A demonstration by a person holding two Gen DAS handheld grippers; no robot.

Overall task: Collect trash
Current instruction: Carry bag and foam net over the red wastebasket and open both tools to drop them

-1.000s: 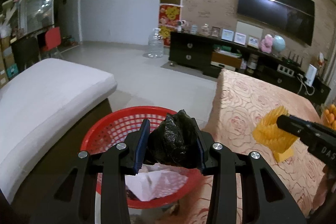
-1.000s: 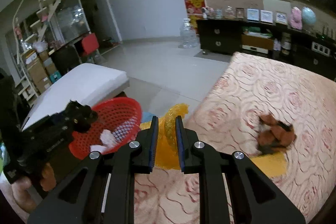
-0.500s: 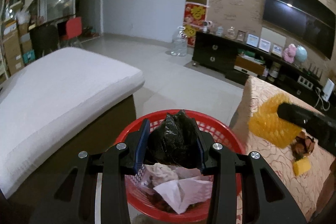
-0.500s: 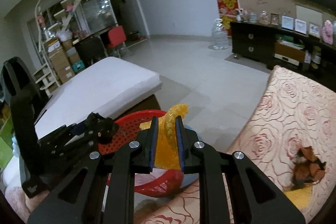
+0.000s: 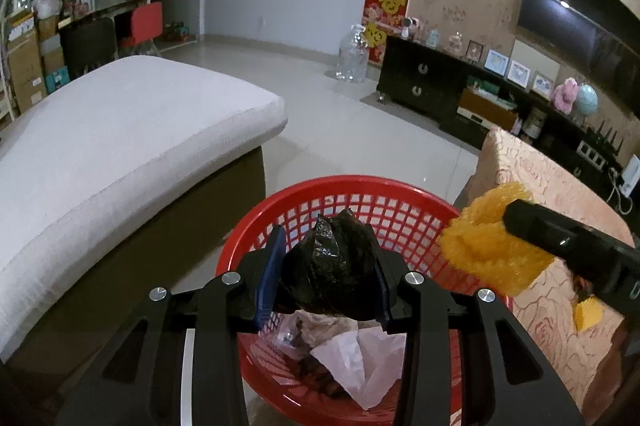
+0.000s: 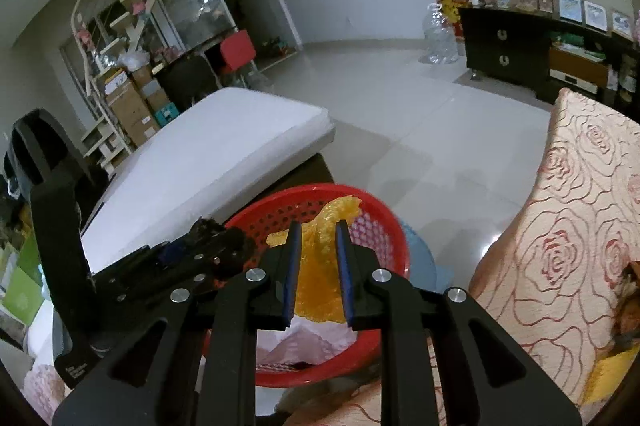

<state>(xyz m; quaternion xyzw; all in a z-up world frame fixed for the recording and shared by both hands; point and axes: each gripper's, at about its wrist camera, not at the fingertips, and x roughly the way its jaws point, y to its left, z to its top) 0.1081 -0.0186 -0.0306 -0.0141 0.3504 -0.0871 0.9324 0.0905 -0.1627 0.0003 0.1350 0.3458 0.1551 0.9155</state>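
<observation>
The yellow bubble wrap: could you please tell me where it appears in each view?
Left wrist: yellow bubble wrap at right, held by the right gripper at the red basket rim.
Right wrist: bottom centre, between the pads, above the basket.
Shared landmark: the white cushion.

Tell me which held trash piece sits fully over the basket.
The black crumpled bag in the left gripper, above the red basket; the yellow wrap hangs at its rim.

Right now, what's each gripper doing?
Left gripper: shut on the black crumpled bag.
Right gripper: shut on the yellow bubble wrap.
</observation>
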